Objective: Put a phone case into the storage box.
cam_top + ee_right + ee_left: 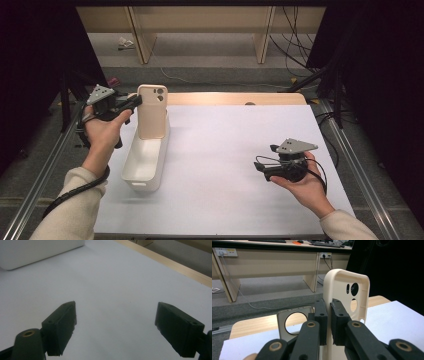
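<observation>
My left gripper [137,101] is shut on the edge of a beige phone case [151,117], which it holds upright over the far end of a white bin [145,167]. In the left gripper view the jaws [329,305] pinch the case's side wall, and the case's hollow inside with its camera holes [360,290] faces right. My right gripper [265,157] hangs low over the white table top at the right, open. Its jaws [116,315] stand wide apart with nothing between them.
A greyish flat piece with a large round hole [294,322] stands just behind the left jaws. The white table cover [225,145] ends in a wooden strip [235,98] at the far edge. The bin's corner [37,250] lies ahead of the right gripper.
</observation>
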### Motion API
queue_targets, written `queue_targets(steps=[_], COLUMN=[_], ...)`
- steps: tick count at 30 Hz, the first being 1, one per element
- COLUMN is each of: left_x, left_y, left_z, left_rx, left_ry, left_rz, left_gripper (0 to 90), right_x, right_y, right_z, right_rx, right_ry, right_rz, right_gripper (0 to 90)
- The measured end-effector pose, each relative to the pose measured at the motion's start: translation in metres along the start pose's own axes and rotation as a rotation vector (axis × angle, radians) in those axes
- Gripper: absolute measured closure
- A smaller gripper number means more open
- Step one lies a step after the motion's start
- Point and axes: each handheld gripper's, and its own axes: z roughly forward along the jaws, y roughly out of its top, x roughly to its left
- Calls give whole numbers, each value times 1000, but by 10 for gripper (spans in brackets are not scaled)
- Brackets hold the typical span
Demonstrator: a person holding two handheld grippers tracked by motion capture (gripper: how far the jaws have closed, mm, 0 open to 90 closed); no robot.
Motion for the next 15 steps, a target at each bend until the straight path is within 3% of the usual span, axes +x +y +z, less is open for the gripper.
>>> queue_targets(steps=[15], left_x=[14], left_y=[1], left_z=[12], left_rx=[15], left_ry=[39], left_rz=[2], left_gripper=[842], right_x=[0], right_y=[0], right_z=[0], right_rx=[-4], right_ry=[1], right_rz=[2], right_gripper=[183])
